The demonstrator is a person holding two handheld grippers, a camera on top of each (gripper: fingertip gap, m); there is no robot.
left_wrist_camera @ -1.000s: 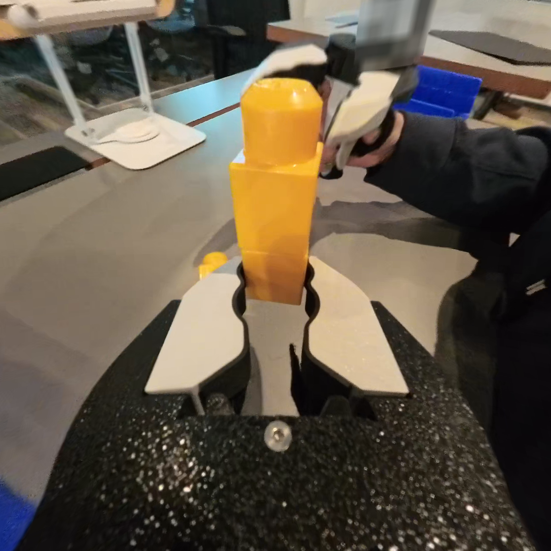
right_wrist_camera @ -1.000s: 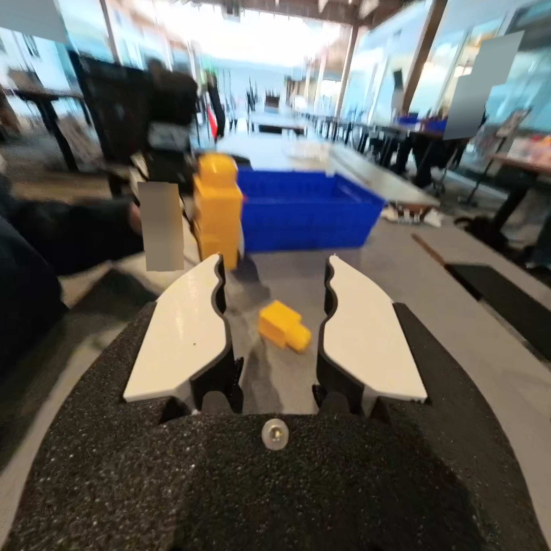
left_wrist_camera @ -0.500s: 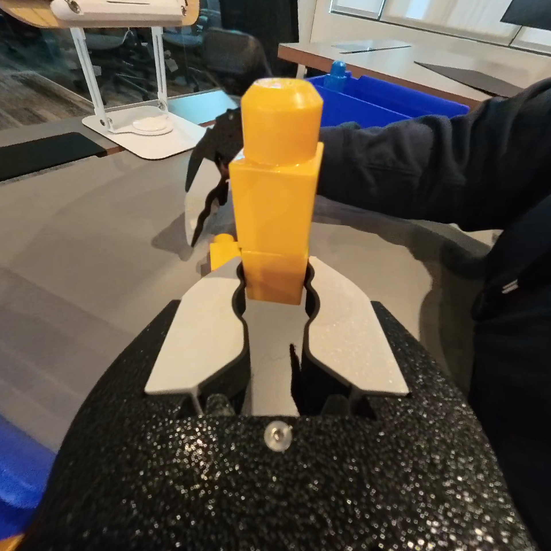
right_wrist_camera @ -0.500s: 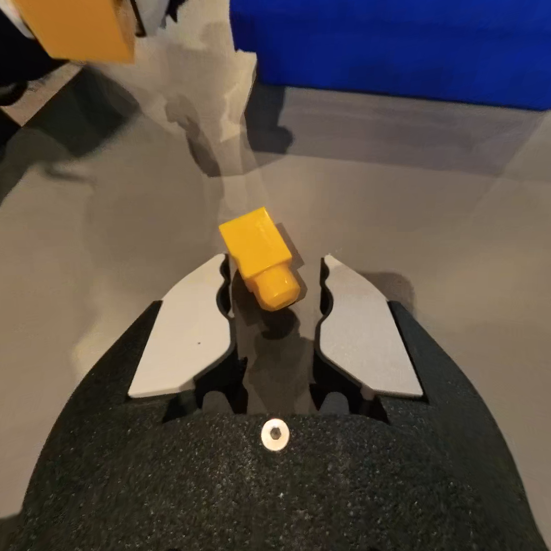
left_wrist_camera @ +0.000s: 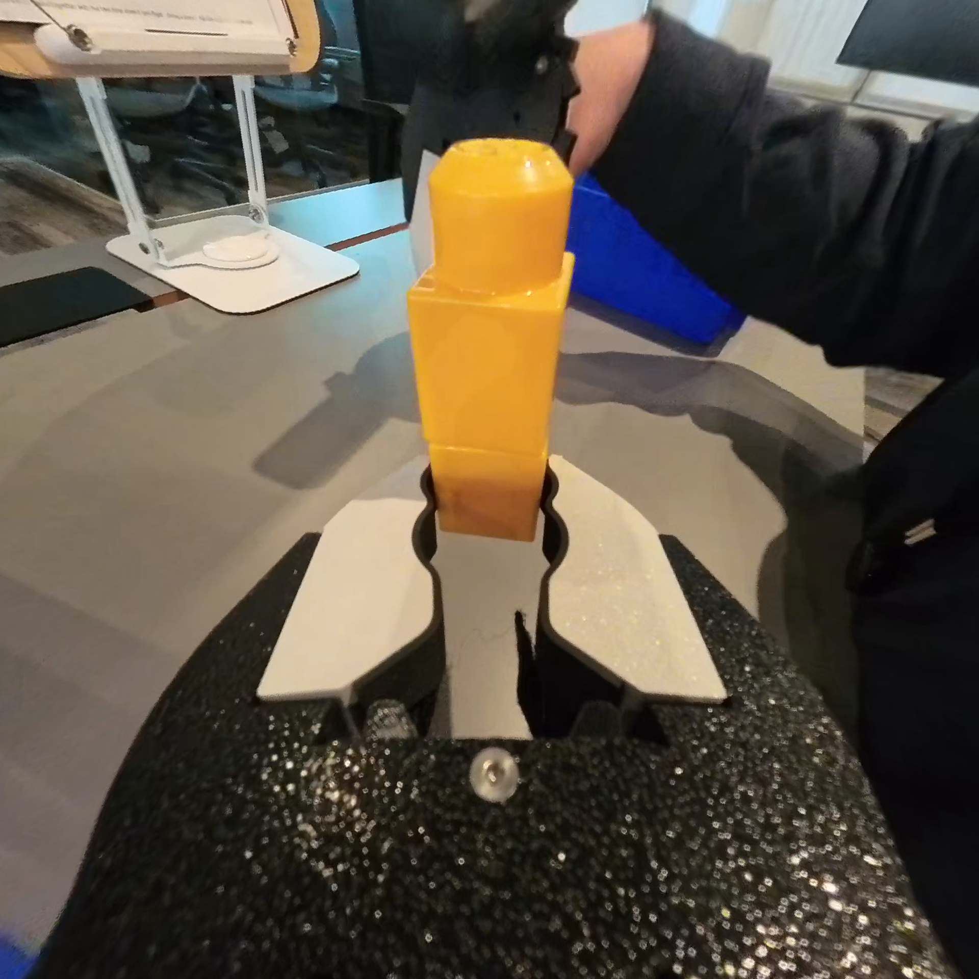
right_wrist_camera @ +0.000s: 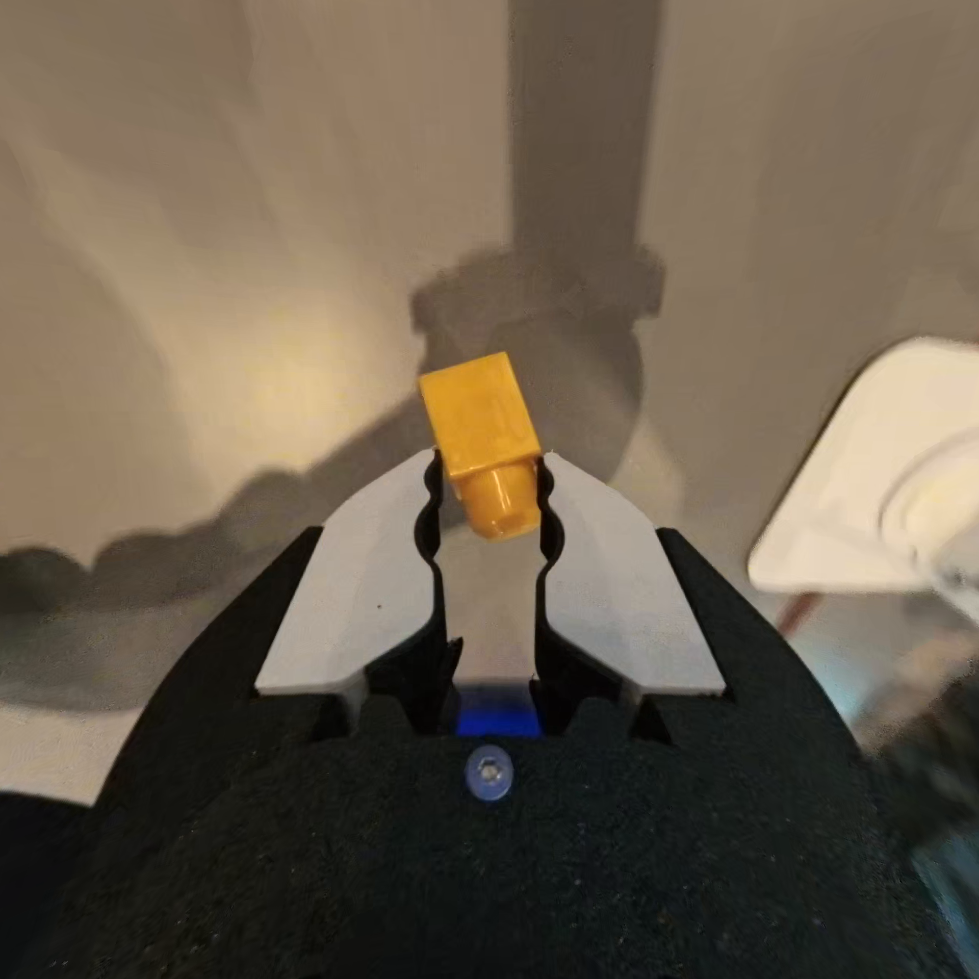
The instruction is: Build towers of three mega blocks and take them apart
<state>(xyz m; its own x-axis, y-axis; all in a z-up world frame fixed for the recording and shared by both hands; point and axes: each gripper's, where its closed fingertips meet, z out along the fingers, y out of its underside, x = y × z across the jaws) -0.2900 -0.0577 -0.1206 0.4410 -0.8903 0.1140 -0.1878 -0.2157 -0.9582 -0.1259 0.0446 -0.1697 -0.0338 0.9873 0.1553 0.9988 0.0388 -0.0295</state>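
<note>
In the left wrist view my left gripper (left_wrist_camera: 488, 490) is shut on the bottom block of an upright stack of two yellow mega blocks (left_wrist_camera: 490, 344), held above the grey table (left_wrist_camera: 159, 450). In the right wrist view my right gripper (right_wrist_camera: 487, 471) is shut on a single yellow block (right_wrist_camera: 482, 418), gripping it near its stud end; the block is tilted, stud toward the camera, and lifted above the table (right_wrist_camera: 212, 212). The right gripper's body is mostly hidden behind the stack in the left wrist view; a dark sleeve (left_wrist_camera: 768, 212) reaches across.
A blue bin (left_wrist_camera: 635, 275) stands behind the stack at the right. A white stand base (left_wrist_camera: 233, 265) sits at the back left of the table; it also shows in the right wrist view (right_wrist_camera: 847, 477). A black mat (left_wrist_camera: 63, 302) lies at far left.
My right gripper came down over the loose yellow block, closed on it and lifted it off the table. My left gripper kept hold of the two-block stack.
</note>
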